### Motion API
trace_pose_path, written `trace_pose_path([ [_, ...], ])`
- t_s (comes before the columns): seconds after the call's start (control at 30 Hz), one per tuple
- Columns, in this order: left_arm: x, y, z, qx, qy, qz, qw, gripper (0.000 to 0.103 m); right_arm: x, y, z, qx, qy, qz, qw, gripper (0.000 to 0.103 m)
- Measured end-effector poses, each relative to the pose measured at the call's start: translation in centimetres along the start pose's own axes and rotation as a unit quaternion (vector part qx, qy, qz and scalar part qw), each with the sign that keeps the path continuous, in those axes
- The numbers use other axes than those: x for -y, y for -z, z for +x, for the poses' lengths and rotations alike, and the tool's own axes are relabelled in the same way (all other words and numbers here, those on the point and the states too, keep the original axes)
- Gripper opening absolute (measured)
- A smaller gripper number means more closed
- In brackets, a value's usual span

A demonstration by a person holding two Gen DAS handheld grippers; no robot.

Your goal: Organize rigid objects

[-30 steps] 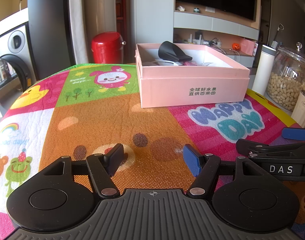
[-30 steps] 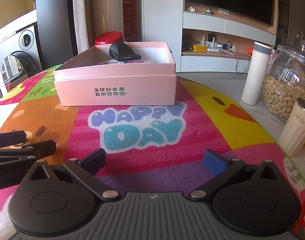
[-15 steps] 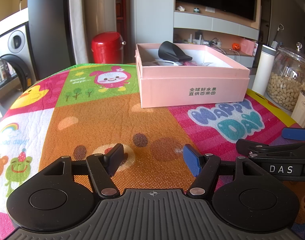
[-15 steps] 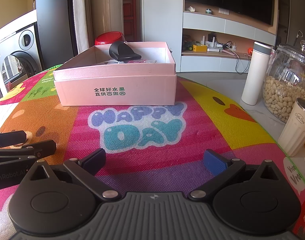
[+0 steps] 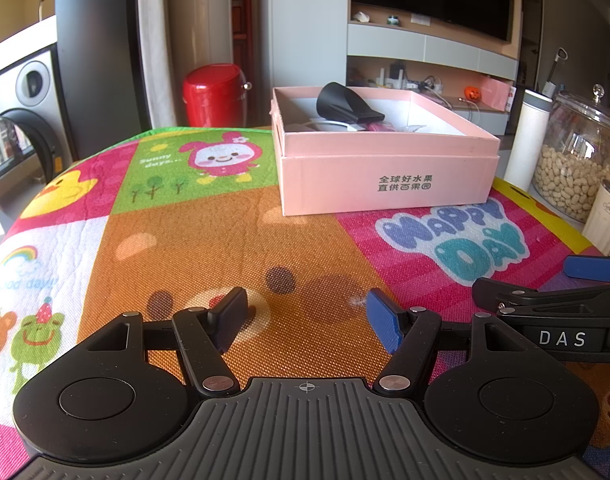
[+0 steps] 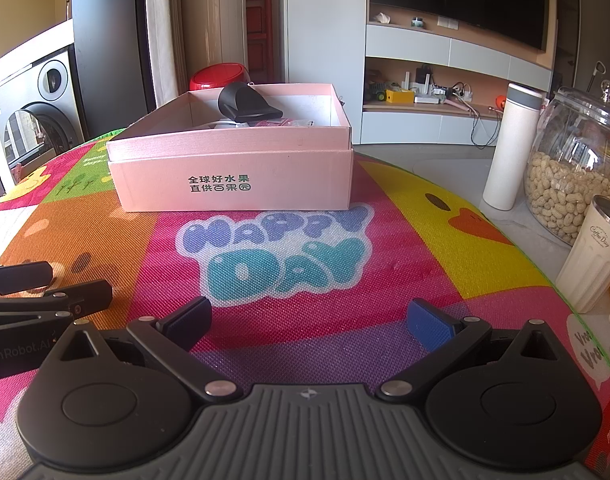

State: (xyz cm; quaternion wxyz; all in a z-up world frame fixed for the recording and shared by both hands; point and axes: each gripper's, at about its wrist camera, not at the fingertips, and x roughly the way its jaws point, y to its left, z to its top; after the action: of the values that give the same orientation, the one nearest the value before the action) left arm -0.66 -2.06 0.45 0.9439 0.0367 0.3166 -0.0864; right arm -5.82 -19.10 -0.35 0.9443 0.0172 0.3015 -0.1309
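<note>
The pink box (image 5: 389, 168) is seen standing on the patterned mat (image 5: 225, 248) that covers the counter, toward the far side, with its printed face turned to both cameras. Inside it a black nozzle-shaped object (image 5: 347, 106) is seen lying tilted, its narrow end pointing right; beside it something pink and something pale can be made out, but what they are cannot be told. No loose rigid object is seen on the mat in front of the box.

Compared with the views from half a second and a second ago, nothing is found to have changed: the box, its contents and both tools are shown in the same places. The moment is therefore judged to be a pause, either with the sorting finished or before a further item is fetched from out of view.

The left tool (image 5: 307, 314) is held low over the orange patch of the mat, its fingers spread apart with nothing between them. The right tool (image 6: 309, 320) is held just beside it over the purple and pink patch, likewise spread and empty.

Further out, a red bin (image 5: 215, 94) is seen behind the box, and a white flask (image 6: 509, 148), a glass jar of peanuts (image 6: 577, 176) and a ribbed cup (image 6: 595, 256) are seen standing on the bare counter to the right.
</note>
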Motion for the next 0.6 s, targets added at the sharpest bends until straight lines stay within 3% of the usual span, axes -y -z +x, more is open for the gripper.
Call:
trace_pose_path([
  [0.6, -0.07, -0.01, -0.04, 0.000, 0.001, -0.001, 1.0000, 0.071, 0.00, -0.01, 0.01, 0.000, 0.000, 0.000, 1.000, 0.103],
])
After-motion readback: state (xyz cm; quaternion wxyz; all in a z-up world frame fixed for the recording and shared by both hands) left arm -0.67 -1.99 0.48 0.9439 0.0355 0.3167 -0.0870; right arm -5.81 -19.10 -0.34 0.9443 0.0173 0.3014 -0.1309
